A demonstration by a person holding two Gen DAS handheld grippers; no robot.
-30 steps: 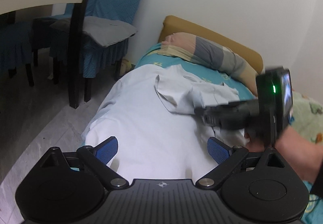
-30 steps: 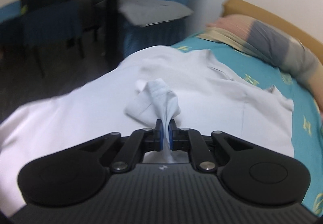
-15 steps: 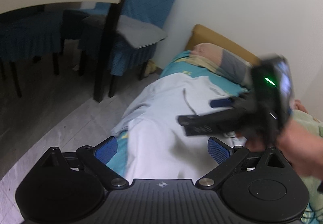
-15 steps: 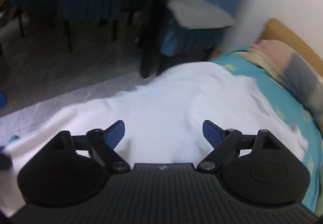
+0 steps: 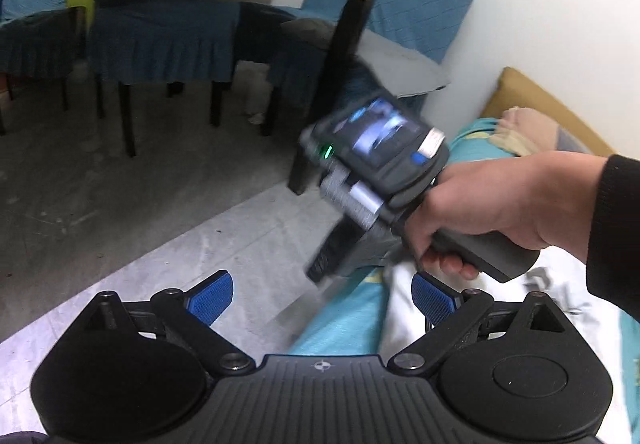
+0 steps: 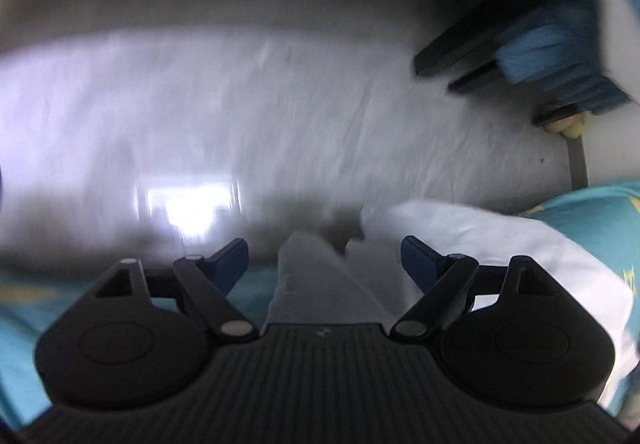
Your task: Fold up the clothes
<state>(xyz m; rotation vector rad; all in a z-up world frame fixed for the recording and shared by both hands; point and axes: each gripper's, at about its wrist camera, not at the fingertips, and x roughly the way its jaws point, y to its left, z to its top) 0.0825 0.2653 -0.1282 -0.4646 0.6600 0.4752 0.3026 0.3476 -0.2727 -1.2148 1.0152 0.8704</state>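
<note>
Left wrist view: the left gripper (image 5: 322,294) stands spread and empty, the white garment (image 5: 404,308) just inside its right finger, on the teal sheet (image 5: 344,324). Ahead, a hand (image 5: 492,204) grips the blurred right gripper.

Right wrist view: the right gripper (image 6: 324,258) is spread wide, a strip of white garment (image 6: 316,284) lying loose between its fingers, unpinched, over the grey floor (image 6: 280,104).

Left wrist view: angled down over bed (image 5: 340,328) edge toward floor (image 5: 160,228). Right wrist view: steeply downward, close; shares both.
</note>
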